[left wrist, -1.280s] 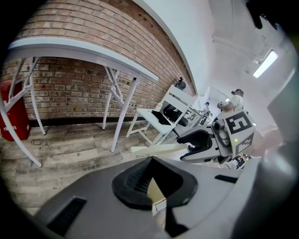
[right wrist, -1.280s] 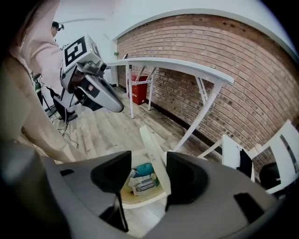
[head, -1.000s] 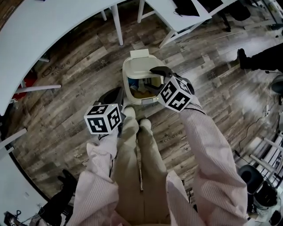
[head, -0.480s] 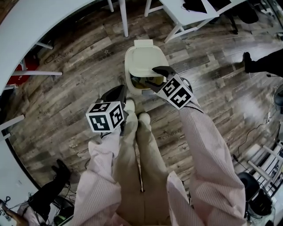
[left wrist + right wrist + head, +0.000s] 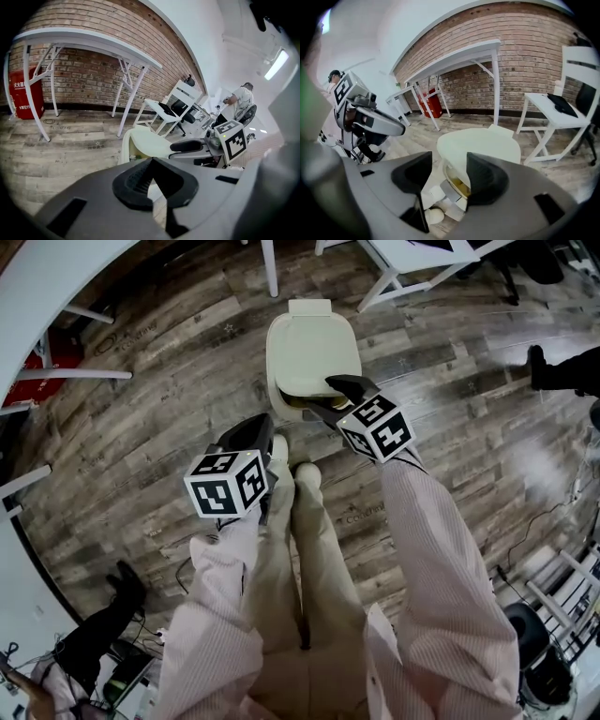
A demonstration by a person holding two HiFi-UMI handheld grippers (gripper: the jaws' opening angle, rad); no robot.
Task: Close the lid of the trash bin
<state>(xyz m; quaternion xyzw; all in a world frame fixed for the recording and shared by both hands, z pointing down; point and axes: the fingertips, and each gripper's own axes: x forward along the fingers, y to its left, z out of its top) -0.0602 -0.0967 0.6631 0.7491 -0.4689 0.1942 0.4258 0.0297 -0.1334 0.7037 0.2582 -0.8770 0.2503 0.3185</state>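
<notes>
Standing on the wooden floor (image 5: 169, 399) just ahead of the person's shoes (image 5: 275, 448), the trash bin (image 5: 312, 357) has its pale lid (image 5: 480, 143) lowered almost flat. A narrow gap (image 5: 457, 185) is left at the front edge, and something yellowish shows inside it. In the head view the right tool (image 5: 323, 397) lies over this front edge, on the side of the bin nearest to the person, with its marker cube (image 5: 375, 427) behind it. In the right gripper view its two jaws are apart and hold nothing; the front of the lid and the gap under it are seen between them, a little beyond the tips. Whether a jaw touches the lid, I cannot tell. The left tool (image 5: 258, 427) is beside the bin's near left corner, apart from it, above the floor and close to one shoe. In the left gripper view its jaws are pressed together with nothing between them, and the bin is in front of them, slightly to the right, with the right tool reaching to it from the right. White table legs (image 5: 129, 101) and a brick wall (image 5: 84, 75) are behind the bin.
</notes>
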